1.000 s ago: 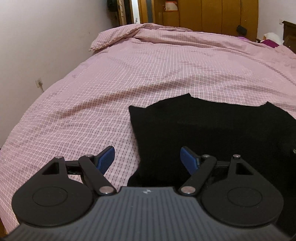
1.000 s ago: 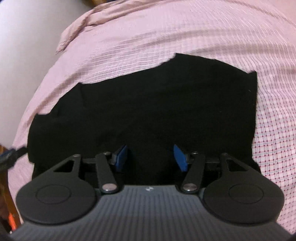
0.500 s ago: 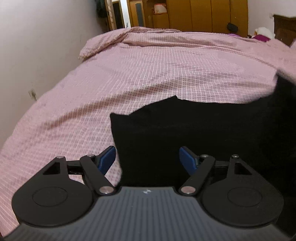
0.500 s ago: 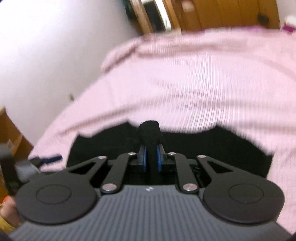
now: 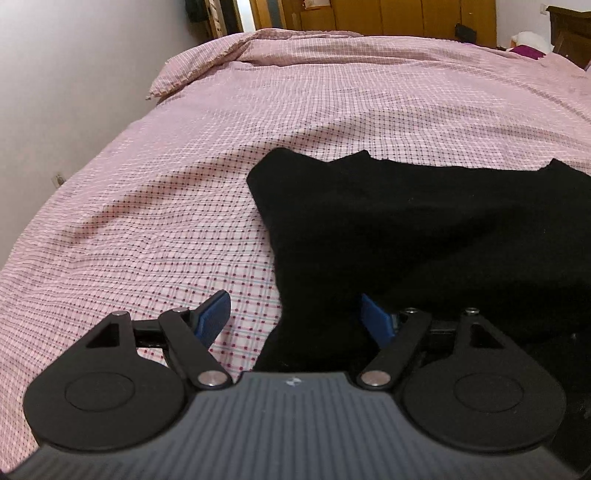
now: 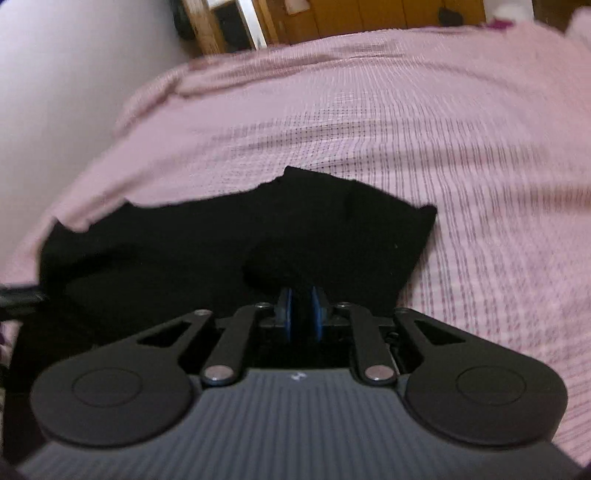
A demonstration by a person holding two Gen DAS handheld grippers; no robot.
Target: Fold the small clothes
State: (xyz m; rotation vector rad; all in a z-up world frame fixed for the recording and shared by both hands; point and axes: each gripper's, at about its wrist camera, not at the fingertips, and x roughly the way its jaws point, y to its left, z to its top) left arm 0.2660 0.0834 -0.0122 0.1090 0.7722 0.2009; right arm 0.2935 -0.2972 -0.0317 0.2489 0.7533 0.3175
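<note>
My left tongs [image 5: 293,317] sit wide open at the bottom of the frame, straddling the near left edge of the black garment [image 5: 424,229]. My right tongs [image 6: 300,312] are clamped on a bunched fold of it, low center. The garment lies spread on the pink checked bed [image 5: 184,192]; wooden wardrobes [image 5: 399,16] along the top edge.

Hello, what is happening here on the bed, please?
A person with a gripper in each hand is folding a black garment on a pink checked bedcover. The right gripper is shut on a bunched bit of the cloth. The left gripper is open at the garment's near left edge, holding nothing.
</note>
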